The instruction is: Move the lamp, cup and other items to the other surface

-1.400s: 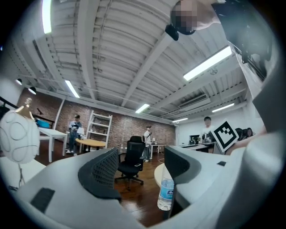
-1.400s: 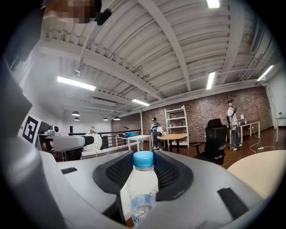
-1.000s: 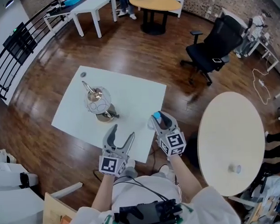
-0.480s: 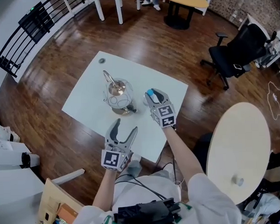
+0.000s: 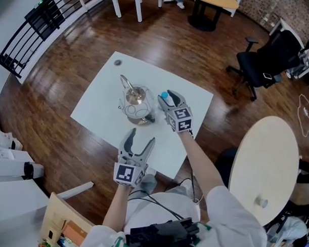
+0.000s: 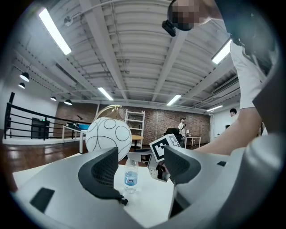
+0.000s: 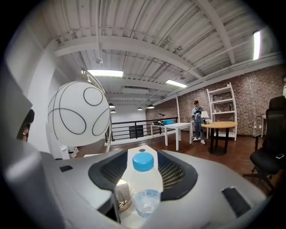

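A lamp (image 5: 136, 103) with a white globe and a brass arc stands in the middle of the white square table (image 5: 96, 115). To its right, a small water bottle (image 5: 164, 95) with a blue cap stands upright on the table between the jaws of my right gripper (image 5: 167, 99). In the right gripper view the bottle (image 7: 144, 172) fills the gap while the jaws are opening, with the lamp (image 7: 80, 114) at left. My left gripper (image 5: 140, 138) hovers open over the table's near edge, holding nothing. Its own view shows the bottle (image 6: 130, 175) and the lamp (image 6: 108, 137) ahead.
A small dark disc (image 5: 117, 62) lies at the table's far corner. A round cream table (image 5: 264, 157) stands to the right with a small object (image 5: 260, 200) on it. A black office chair (image 5: 266, 66) is beyond it. Wooden floor surrounds the tables.
My right gripper has carried the bottle from the table's near right edge forward to just right of the lamp. The left gripper has stayed open at the near edge.
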Demonstrator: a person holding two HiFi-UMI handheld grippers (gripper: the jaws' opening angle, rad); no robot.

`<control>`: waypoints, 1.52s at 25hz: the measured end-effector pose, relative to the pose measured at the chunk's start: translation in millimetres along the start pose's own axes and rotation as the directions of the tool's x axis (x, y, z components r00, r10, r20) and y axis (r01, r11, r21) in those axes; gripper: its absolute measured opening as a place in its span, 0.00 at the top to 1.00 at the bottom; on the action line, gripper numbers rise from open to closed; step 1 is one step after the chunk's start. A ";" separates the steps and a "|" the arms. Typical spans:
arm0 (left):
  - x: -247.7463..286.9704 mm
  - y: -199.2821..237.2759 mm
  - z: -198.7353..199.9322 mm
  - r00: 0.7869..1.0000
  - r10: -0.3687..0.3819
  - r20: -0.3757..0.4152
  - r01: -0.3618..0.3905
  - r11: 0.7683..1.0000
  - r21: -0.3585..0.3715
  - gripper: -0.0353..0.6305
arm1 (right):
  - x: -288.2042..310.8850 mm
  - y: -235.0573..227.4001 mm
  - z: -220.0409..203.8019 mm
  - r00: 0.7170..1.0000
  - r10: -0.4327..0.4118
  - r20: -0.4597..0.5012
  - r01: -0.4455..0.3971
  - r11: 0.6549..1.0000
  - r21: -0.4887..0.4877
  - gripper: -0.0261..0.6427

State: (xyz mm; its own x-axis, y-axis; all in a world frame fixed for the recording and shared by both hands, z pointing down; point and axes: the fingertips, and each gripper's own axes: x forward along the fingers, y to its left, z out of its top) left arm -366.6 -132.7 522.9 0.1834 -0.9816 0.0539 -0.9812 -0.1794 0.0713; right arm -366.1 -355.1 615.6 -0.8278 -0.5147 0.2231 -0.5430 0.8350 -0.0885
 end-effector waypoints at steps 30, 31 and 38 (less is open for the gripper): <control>38.6 -212.6 57.7 0.913 -0.393 0.110 0.384 0.918 0.097 0.48 | -495.3 -54.2 29.7 0.691 -0.668 0.276 0.625 0.744 0.237 0.36; 38.9 -219.6 57.4 0.907 -0.407 0.108 0.397 0.913 0.097 0.48 | -507.4 -53.2 23.6 0.668 -0.696 0.262 0.647 0.718 0.259 0.36; 43.9 -279.8 41.5 0.850 -0.522 0.066 0.518 0.853 0.074 0.49 | -556.9 -39.0 -10.3 0.601 -0.766 0.229 0.689 0.642 0.336 0.36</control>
State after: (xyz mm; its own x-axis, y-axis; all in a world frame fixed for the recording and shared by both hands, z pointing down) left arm -86.5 -128.3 464.0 0.6641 -0.7454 -0.0576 -0.7460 -0.6658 0.0153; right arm 117.5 -99.0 504.8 -0.1142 -0.9932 -0.0210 -0.9664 0.1159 -0.2295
